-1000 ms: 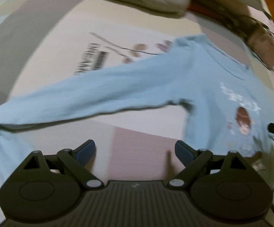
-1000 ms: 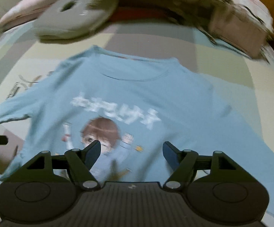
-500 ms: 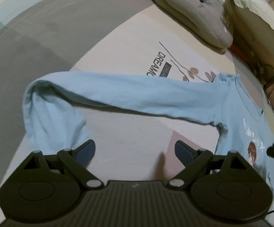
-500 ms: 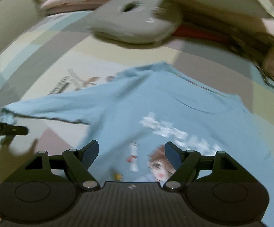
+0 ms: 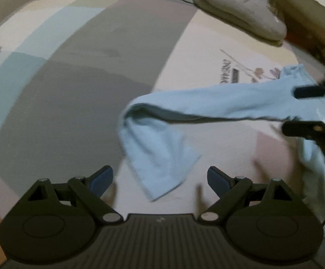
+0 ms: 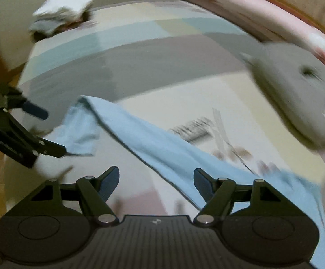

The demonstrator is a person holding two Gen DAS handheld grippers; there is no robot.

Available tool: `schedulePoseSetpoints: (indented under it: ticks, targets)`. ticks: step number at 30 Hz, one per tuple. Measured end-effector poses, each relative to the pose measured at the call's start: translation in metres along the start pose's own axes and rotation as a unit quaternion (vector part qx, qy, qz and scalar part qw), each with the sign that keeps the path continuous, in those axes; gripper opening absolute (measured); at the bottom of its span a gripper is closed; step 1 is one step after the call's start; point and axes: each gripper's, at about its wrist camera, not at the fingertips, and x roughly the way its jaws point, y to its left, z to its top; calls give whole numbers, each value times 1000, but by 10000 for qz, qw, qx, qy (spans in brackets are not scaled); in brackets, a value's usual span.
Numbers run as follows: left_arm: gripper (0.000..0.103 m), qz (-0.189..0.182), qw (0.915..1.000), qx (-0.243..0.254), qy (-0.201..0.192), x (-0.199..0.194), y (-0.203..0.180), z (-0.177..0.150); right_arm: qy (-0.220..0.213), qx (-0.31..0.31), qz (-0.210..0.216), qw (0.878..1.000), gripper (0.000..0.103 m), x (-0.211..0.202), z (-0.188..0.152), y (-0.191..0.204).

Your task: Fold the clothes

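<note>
I hold a hand-held gripper in each hand over a bed [image 5: 77, 94] covered in a patchwork of grey, pale blue and cream. A light blue long-sleeved shirt [image 5: 229, 98] lies on it. One sleeve [image 5: 160, 154] stretches out across the cover and is bent back on itself near the cuff; the body of the shirt runs off toward 3 o'clock, mostly out of sight.

By my judgement the folding is partly along at most: one sleeve is doubled over, while the rest looks spread out and unfolded.

My left hand-held gripper [image 5: 160, 177] has its jaws wide apart, holding nothing, with the cuff end just beyond them at 12 o'clock. My right hand-held gripper [image 6: 156, 178] is likewise spread and empty, the sleeve crossing from 11 toward 4 o'clock in its view.
</note>
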Motion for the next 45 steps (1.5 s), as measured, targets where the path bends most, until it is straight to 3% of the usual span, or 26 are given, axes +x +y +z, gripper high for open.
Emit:
schedulePoseSetpoints:
  ticks: [5,14,15,17,18,21,30,41,45]
  targets:
    - [91,237,9997,-39,21,-2,19,-9,-14,-956,269,9951,58,42,37,41]
    - [91,238,9979,-602,0,-5,44,-23,-261,-2430,275,9693,57,88,77,92]
    - [91,234,9975,-663,-5,-6,45,-24,-258,-2515,290,9671,54,91,78,94]
    - [91,225,9967,-783,-15,-6,48,-26,-200,-2635,350,9638,36,95,79,95]
    - [91,220,9962,-844,-20,-6,49,-27,-153,-2651,378,9634,19,97,80,96]
    - [91,206,9950,-974,-29,-6,51,-29,-112,-2573,468,9651,12,92,78,92]
    - [91,104,9967,-801,-101,-10,33,-22,57,-2214,712,9726,7,47,54,75]
    - [91,-455,9974,-528,-180,-16,-6,-24,979,-1542,773,9801,6,14,-23,47]
    - [90,-614,9960,-630,-169,-10,-15,-27,1079,-1330,842,9816,13,-1,-37,38]
